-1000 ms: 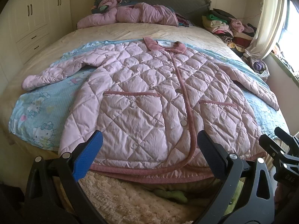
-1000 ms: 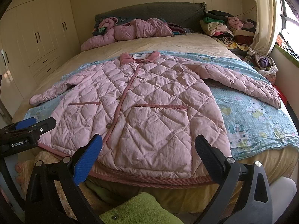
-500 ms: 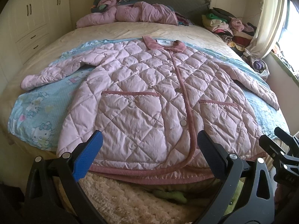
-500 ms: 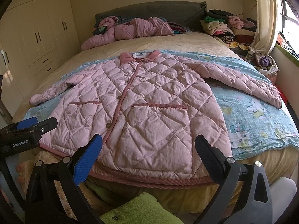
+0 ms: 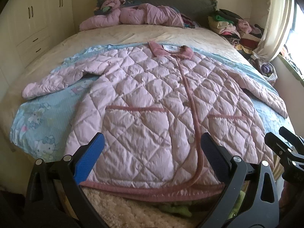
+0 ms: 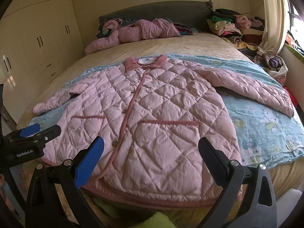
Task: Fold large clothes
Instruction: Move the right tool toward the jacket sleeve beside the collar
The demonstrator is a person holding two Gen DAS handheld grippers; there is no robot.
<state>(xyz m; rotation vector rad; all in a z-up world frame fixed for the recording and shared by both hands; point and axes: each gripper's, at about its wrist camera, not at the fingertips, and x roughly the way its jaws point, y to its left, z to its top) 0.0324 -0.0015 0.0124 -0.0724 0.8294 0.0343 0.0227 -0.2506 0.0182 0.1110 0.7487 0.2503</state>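
A large pink quilted jacket point(image 5: 152, 102) point(image 6: 161, 114) lies flat and buttoned on the bed, collar toward the headboard, both sleeves spread outward, hem hanging at the foot edge. My left gripper point(image 5: 151, 152) hovers open just above the hem on the jacket's left half, holding nothing. My right gripper point(image 6: 151, 152) is open too, over the hem of the right half, with empty jaws. The left gripper point(image 6: 38, 133) shows at the left edge of the right wrist view, and the right gripper point(image 5: 285, 144) at the right edge of the left wrist view.
A blue cartoon-print blanket point(image 6: 266, 125) lies under the jacket on a beige bed point(image 5: 142, 34). Another pink jacket point(image 5: 136, 15) is bunched by the grey headboard. Piled clothes point(image 6: 233, 26) sit at the far right near a curtain point(image 5: 275, 22). Wardrobes point(image 6: 38, 38) line the left wall.
Both grippers have moved slightly forward and lower toward the jacket's hem. The jacket has not moved and both grippers stay open.
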